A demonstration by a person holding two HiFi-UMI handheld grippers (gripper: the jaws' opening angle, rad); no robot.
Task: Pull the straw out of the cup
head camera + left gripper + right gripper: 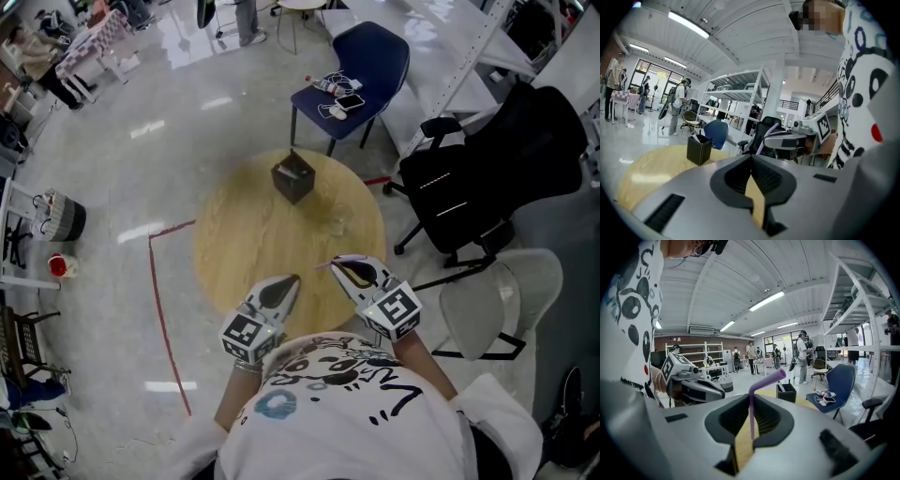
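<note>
White printed shirt right under the lens, and just past it two grippers out over the near edge of the round wooden table.

Eyes on the purple straw: the right gripper has it, pads pinched on the straight shaft, the bent top leaning off above the jaws. Take the black box on the table as our mark. The straw hangs in the air well to the near side of it and a touch right, touching nothing else.

And the cup? What looks like a clear one stands near the box, nearer us and to the right, between box and straw. It's faint, but there's nothing purple in it, so I'd call the straw out and the job as good as done.

As for handling, it looks light, thin-walled and slick. It would be easy to crush flat, and floppy at the bend. The straight shaft below the elbow is the place to grip, gently, and that's where the pads are.

The left gripper sits on the box's near side, slightly left, jaws pressed together on nothing, apart from its partner.

Farther out, beyond the box, a blue chair carries phones and cables. Right of the box is a black office chair. Left of it, red tape lines the floor.
</note>
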